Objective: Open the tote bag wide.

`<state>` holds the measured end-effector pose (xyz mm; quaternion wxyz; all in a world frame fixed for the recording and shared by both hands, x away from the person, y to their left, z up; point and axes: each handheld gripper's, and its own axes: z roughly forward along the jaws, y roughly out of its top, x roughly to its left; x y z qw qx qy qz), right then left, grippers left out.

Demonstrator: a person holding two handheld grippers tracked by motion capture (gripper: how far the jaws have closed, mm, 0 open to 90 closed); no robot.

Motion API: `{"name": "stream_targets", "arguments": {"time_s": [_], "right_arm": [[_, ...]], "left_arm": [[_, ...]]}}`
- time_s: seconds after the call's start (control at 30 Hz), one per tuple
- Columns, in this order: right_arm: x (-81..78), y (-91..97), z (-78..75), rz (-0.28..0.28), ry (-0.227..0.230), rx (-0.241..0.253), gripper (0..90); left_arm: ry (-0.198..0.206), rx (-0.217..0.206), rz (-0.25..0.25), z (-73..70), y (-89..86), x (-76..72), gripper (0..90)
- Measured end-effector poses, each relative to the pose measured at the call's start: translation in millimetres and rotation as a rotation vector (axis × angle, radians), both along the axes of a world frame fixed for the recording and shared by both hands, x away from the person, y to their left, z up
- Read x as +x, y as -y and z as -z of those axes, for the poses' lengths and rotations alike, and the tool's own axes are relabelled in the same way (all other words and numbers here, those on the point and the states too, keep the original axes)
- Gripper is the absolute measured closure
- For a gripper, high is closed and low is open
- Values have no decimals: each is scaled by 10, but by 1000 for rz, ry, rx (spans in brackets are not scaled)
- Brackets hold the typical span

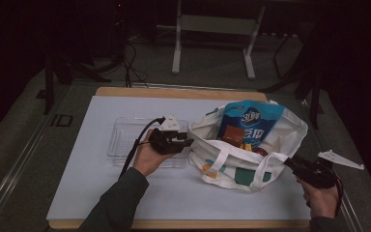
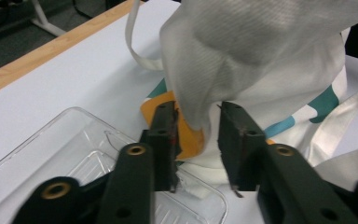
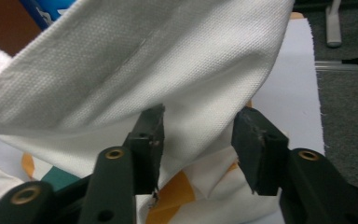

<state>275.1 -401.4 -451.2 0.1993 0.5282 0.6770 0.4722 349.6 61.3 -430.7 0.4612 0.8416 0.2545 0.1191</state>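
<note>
Tote bag [image 1: 244,157], white canvas with teal and orange patches, sits on the white tabletop [image 1: 125,193] right of centre, mouth up, with its left side just beside a clear plastic tray [image 1: 125,137]. It carries a tall blue snack packet [image 1: 251,121] that stands above the rim, and a brown box [image 1: 232,135] in front of it. Your left claw [image 2: 198,140] stands spread at the bag's left edge, a fold of canvas hanging between the jaws but not pressed by them. Your right claw [image 3: 198,140] is likewise spread at the right edge, cloth draped across the gap, nothing pinched. The chief risk, in my judgement: with neither side gripped, the mouth may sag shut or the bag slump sideways, and the tall packet could tip out toward the far edge. Close either claw on a loose fold and not on the hem or strap, and the cloth may slip free under load. A careless left-hand move could also knock the tray.
</note>
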Motion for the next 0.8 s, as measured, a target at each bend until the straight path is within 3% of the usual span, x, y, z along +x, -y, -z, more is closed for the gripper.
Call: {"name": "stream_targets", "arguments": {"time_s": [0.23,0.5,0.8], "right_arm": [[28,-11,6,-10,-16,-8,667],[32,-45,-18,-19,-14,-61,856],[-9,-100,8,-43,-17,-101,883]], "left_arm": [[3,36,0,-39,68,-1,802],[-2,44,-2,-40,111,-12,855],[-21,78,-1,44,138,-25,857]]}}
